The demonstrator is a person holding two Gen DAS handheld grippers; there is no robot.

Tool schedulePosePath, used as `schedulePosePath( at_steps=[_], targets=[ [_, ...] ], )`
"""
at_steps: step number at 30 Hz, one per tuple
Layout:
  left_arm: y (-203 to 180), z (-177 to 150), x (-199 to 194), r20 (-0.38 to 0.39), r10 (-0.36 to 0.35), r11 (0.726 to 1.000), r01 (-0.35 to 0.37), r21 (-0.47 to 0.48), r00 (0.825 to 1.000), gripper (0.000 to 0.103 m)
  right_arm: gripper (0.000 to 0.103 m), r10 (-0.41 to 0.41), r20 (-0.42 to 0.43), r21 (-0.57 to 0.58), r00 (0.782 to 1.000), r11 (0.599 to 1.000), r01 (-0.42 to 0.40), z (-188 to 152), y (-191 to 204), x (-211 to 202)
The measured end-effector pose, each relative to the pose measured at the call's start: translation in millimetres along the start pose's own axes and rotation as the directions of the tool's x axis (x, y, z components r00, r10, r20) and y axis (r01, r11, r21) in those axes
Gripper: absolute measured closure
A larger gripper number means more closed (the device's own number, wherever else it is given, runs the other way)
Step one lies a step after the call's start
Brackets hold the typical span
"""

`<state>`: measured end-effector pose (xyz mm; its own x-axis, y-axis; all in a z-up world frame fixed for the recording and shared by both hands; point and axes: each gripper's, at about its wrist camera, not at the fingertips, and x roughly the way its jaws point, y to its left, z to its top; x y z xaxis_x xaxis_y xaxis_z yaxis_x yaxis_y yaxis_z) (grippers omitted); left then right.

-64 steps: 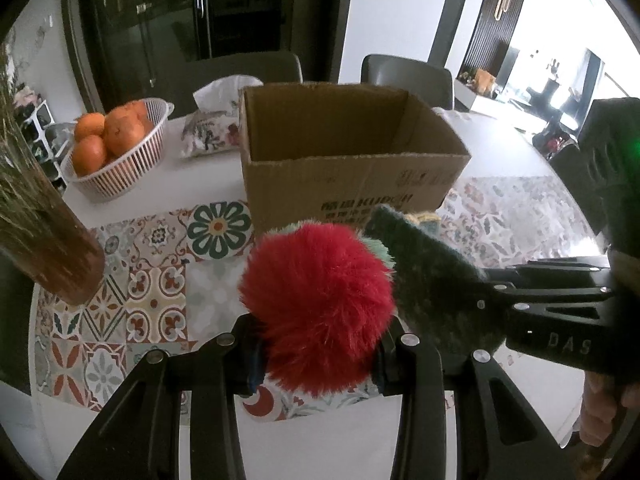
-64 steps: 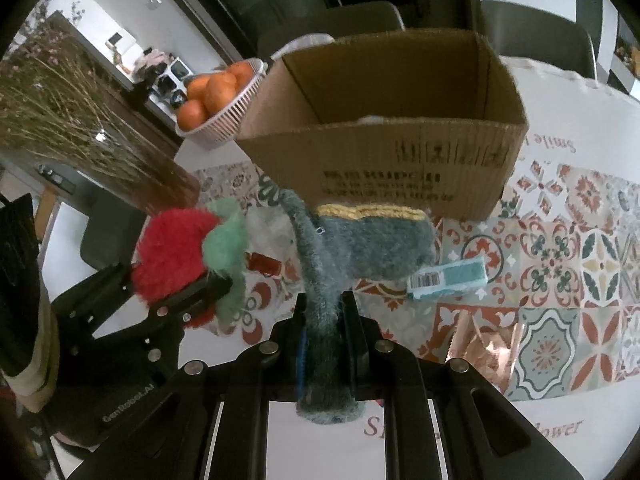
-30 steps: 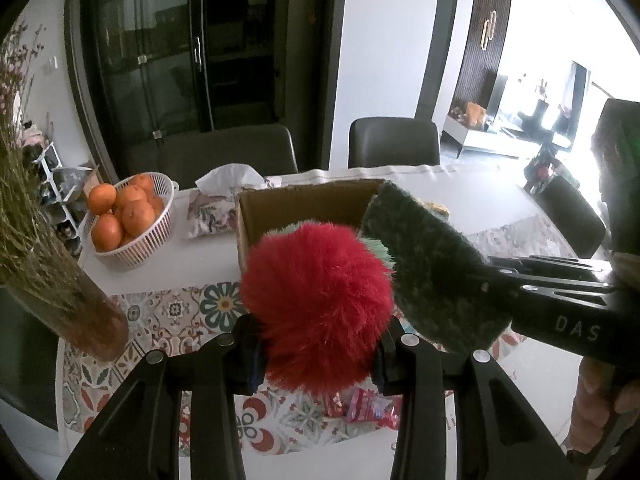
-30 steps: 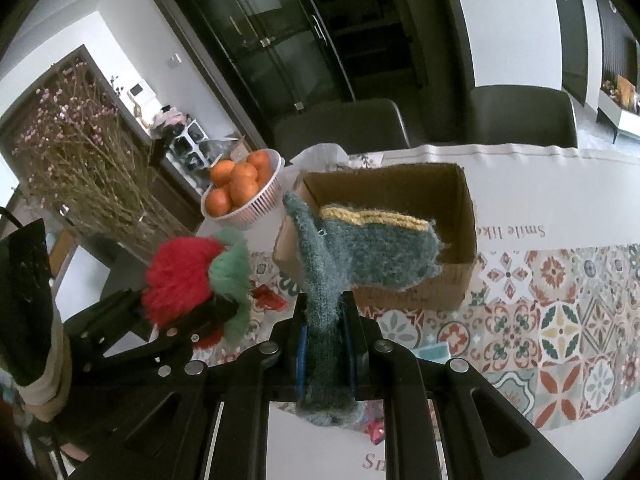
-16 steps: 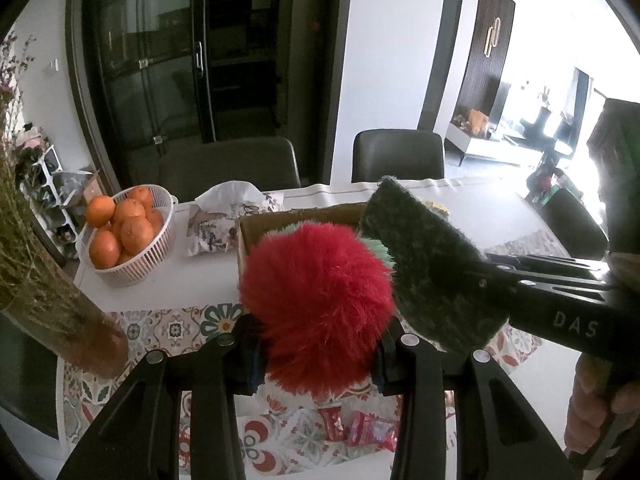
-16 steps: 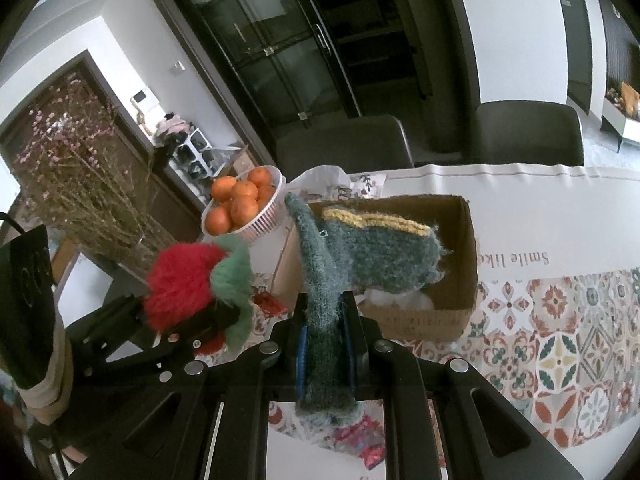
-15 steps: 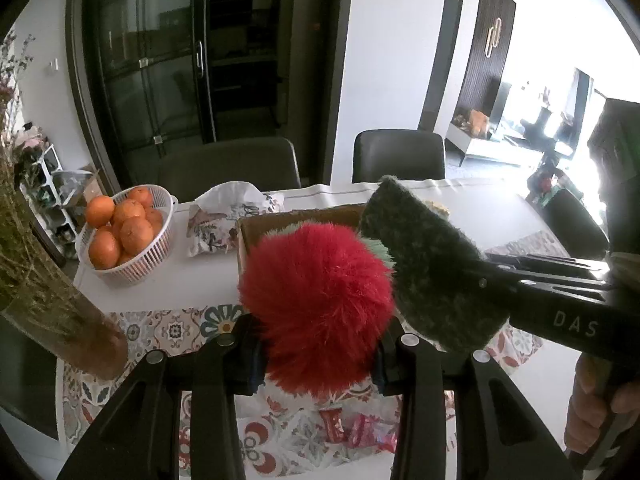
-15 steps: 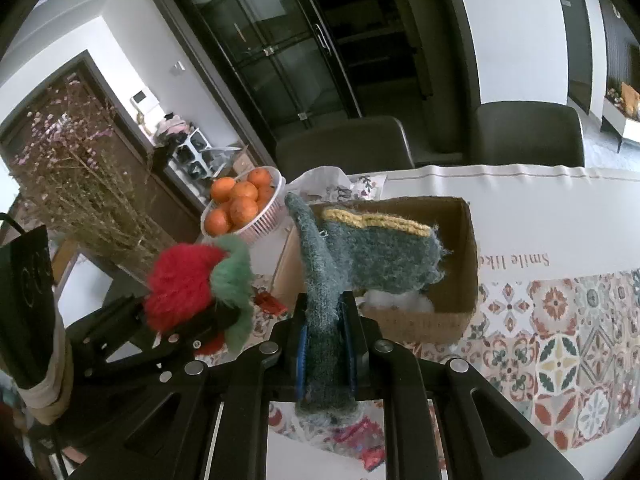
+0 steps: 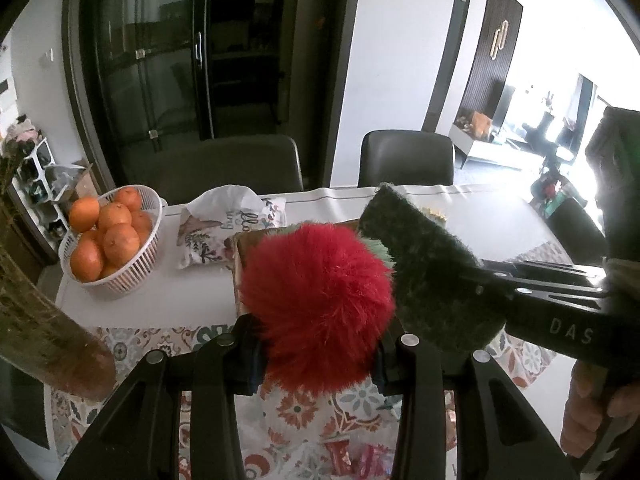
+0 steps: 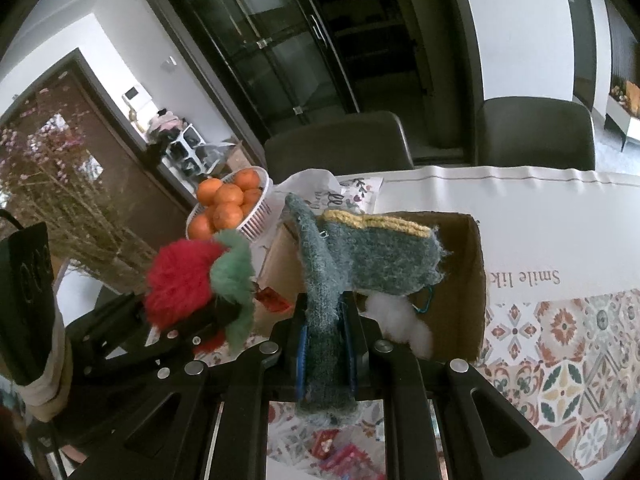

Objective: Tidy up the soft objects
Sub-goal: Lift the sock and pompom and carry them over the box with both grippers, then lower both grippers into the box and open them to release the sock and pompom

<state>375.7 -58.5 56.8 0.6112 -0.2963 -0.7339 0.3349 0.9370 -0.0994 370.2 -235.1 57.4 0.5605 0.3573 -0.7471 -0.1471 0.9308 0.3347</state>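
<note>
Lettering "DAS" marks right gripper (image 9: 486, 276) clamping mitten (image 9: 432, 272).

We're reading "DAS" in pale letters on the right gripper's (image 9: 460, 280) black body, seen from the left wrist cam. On the white tablecloth (image 10: 540, 216), upside down to the right wrist cam, we're making out "Smile lik", rest cut off. Script on the tissue pack (image 9: 224, 232) we're finding too partial to read.

We see a red pompom (image 9: 320, 304) with green fluff, a grey-green sock (image 10: 376, 256) with yellow edge, and a brown box (image 10: 464, 280).
</note>
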Motion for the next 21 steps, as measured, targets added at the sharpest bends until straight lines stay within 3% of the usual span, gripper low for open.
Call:
schedulePosePath(
  at_steps=[15,21],
  targets=[
    [13,5,69,-0.085,-0.017,0.999,0.015,-0.033,0.996,0.064,0.087,0.010,-0.079,0.056,0.997,0.998,-0.006,12,-33,61],
    [16,3,96,-0.131,-0.007,0.999,0.001,-0.045,0.991,0.064,0.087,-0.042,-0.097,0.056,0.994,0.997,0.047,14,-47,80]
  ],
)
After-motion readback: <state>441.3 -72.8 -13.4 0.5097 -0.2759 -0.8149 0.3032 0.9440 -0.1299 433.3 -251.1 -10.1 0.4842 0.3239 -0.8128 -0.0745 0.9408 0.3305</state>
